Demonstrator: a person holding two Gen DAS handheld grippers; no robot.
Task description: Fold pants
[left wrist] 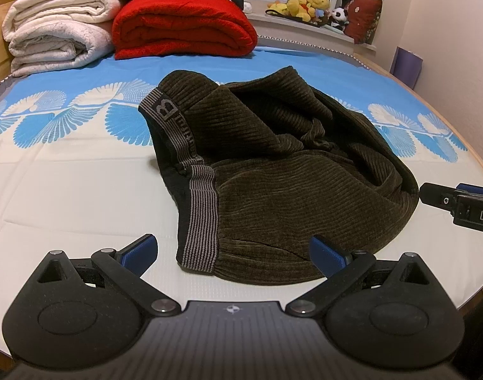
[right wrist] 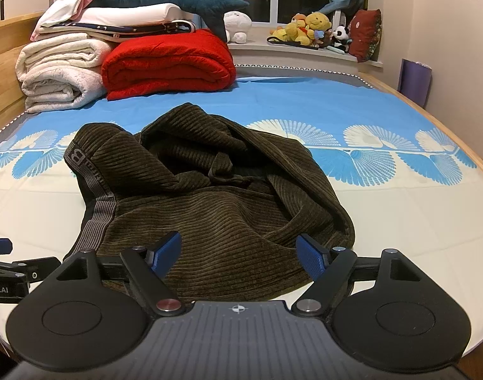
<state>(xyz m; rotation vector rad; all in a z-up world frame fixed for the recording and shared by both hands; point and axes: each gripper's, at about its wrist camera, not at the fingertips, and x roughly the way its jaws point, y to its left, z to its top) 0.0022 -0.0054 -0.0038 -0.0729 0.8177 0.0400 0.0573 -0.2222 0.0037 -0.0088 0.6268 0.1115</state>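
In the left wrist view, the left gripper (left wrist: 233,255) stood spread wide with nothing pinched. The brown corduroy pants (left wrist: 273,171) lay crumpled in a heap just ahead of its blue fingertips (left wrist: 140,247), with the striped grey waistband (left wrist: 200,218) between the tips and slightly to the left one. The right fingertip rested at or over the near hem of the cloth; contact could not be told. At the far right edge, part of the right gripper (left wrist: 457,202) showed beside the heap. Folding had evidently not begun: the step in hand looked like picking a first hold. The next move probably called for catching the waistband and drawing the garment flat.

In the right wrist view, the right gripper (right wrist: 238,255) had broadly parted jaws with corduroy lying under the gap, the pads not pressing it. Beyond the tips the heap rose in loose folds. The bed sheet (right wrist: 400,218), cream near the tool and blue with fan prints farther off, lay smooth. Past it sat a folded red blanket (right wrist: 168,63), cream blankets (right wrist: 61,72), a plush shark (right wrist: 165,0) and stuffed toys (right wrist: 311,28) on the window ledge.
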